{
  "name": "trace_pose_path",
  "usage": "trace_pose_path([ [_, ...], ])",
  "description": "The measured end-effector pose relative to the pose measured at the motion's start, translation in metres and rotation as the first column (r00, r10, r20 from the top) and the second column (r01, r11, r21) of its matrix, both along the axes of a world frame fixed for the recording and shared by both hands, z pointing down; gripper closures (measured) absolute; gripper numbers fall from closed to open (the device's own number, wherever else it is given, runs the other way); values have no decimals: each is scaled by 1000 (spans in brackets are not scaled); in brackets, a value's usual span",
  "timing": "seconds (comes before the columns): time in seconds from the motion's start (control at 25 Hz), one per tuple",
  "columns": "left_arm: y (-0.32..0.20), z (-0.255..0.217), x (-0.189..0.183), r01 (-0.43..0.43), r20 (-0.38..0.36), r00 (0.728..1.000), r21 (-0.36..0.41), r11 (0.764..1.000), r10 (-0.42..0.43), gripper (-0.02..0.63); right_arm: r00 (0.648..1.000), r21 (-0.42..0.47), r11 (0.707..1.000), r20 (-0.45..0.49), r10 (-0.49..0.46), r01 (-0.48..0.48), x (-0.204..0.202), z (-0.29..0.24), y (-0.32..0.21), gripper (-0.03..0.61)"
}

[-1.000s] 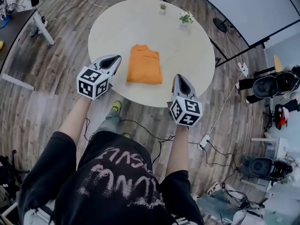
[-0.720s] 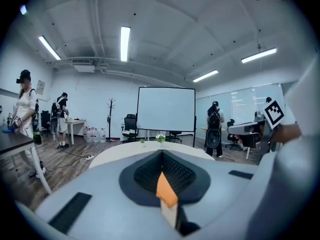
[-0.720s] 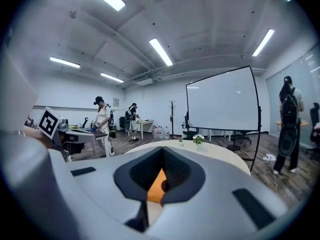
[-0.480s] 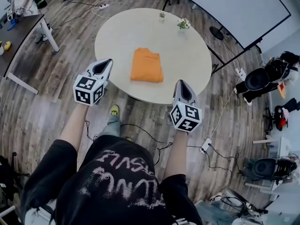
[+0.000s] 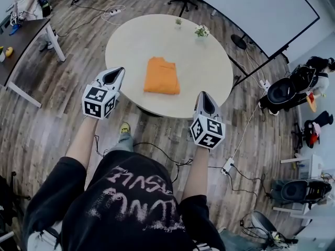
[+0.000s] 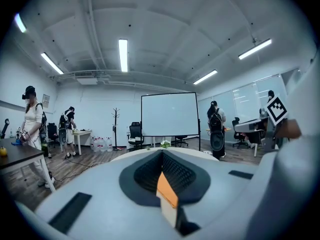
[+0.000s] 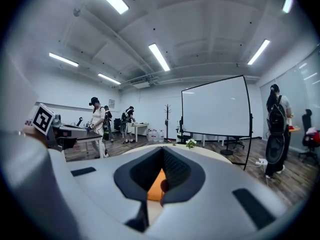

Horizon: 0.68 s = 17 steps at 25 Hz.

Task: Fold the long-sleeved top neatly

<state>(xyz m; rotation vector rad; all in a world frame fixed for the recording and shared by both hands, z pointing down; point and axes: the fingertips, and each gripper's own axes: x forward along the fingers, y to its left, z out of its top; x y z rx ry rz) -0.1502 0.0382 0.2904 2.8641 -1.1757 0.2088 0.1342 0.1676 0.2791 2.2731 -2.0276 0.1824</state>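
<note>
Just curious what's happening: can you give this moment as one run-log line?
orange top: folded, on round table | left gripper: shut, empty, off the top | right gripper: shut, empty, off the top

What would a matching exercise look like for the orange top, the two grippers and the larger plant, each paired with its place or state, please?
Things:
1. folded orange top
2. left gripper
3. right gripper
4. larger plant

Places or states, as seen in the head view:
A. at the far rim of the round table
B. shut, at the table's near right rim
C. lying in the middle of the table
D. shut, at the table's left rim

Pairs: 1-C, 2-D, 3-B, 4-A
</note>
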Motion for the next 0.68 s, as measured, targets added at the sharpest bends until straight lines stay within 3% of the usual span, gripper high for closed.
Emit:
trace_pose_path([
  [0.68, -9, 9, -10, 0, 68, 998, 18, 1000, -1, 603, 998, -19, 999, -32, 45, -45, 10, 1, 0, 575],
])
